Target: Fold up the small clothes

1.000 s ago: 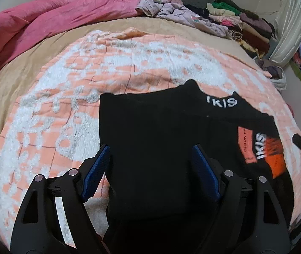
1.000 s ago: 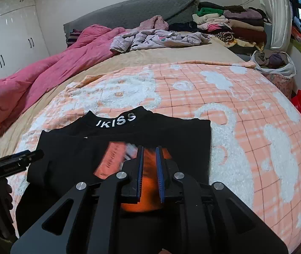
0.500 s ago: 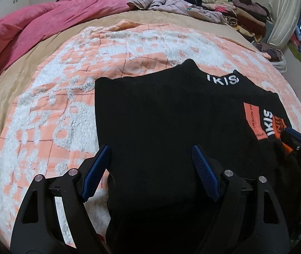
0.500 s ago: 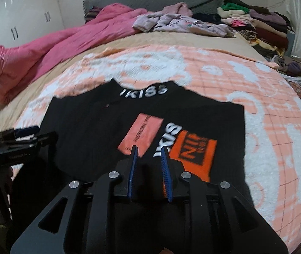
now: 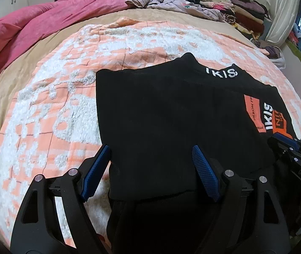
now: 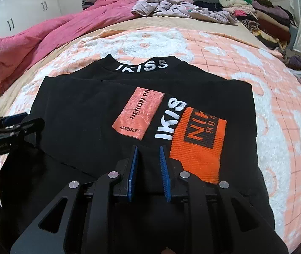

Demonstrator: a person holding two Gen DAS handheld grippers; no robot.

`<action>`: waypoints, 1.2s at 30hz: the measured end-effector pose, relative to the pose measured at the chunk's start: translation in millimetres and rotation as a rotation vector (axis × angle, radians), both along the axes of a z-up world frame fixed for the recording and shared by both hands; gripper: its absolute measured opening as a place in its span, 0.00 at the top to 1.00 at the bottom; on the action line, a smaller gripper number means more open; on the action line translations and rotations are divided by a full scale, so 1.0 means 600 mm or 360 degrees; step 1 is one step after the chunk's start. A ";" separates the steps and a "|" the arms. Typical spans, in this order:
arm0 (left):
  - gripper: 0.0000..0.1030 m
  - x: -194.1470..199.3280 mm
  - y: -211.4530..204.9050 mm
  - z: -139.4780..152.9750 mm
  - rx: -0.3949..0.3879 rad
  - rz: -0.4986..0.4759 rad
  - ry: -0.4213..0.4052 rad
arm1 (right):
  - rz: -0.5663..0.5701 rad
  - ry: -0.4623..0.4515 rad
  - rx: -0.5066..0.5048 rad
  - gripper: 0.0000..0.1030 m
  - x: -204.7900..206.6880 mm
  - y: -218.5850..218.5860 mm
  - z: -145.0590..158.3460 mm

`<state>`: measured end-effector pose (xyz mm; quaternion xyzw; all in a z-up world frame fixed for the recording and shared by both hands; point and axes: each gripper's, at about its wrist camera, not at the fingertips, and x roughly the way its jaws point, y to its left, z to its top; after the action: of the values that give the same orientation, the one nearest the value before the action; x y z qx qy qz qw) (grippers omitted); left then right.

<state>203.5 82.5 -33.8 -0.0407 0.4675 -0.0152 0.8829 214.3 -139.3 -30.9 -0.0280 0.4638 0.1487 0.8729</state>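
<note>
black top [image 6: 82, 114] soft, limp, light | left tongs [image 5: 150, 158] wide apart over its hem | right tongs [image 6: 148, 158] narrow gap, seemingly empty | grip hem corners

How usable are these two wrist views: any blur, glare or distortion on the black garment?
Left wrist view: sharp, heavy fisheye bulge, black garment nearly detailless in shadow. Right wrist view: also sharp, lettering on the orange patch legible, glare only on the wardrobe doors.
</note>
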 end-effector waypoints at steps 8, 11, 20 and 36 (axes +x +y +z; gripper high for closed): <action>0.30 -0.014 -0.006 0.007 0.0001 -0.0007 -0.0003 | -0.0028 -0.0019 0.0033 0.56 -0.018 -0.009 0.025; 0.30 -0.019 -0.010 0.012 0.0001 -0.0011 -0.0009 | -0.0048 -0.0013 0.0052 0.55 -0.026 -0.018 0.028; 0.28 -0.040 -0.017 0.042 -0.0023 -0.0026 -0.0061 | -0.0076 -0.0079 0.0093 0.38 -0.057 -0.035 0.057; 0.10 -0.086 -0.016 0.090 -0.0041 0.0003 -0.0166 | -0.0118 -0.0199 0.0142 0.17 -0.109 -0.060 0.110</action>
<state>151.6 72.7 20.4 -0.0516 0.4205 -0.0225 0.9055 148.8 -175.6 35.0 0.0188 0.4020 0.1348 0.9055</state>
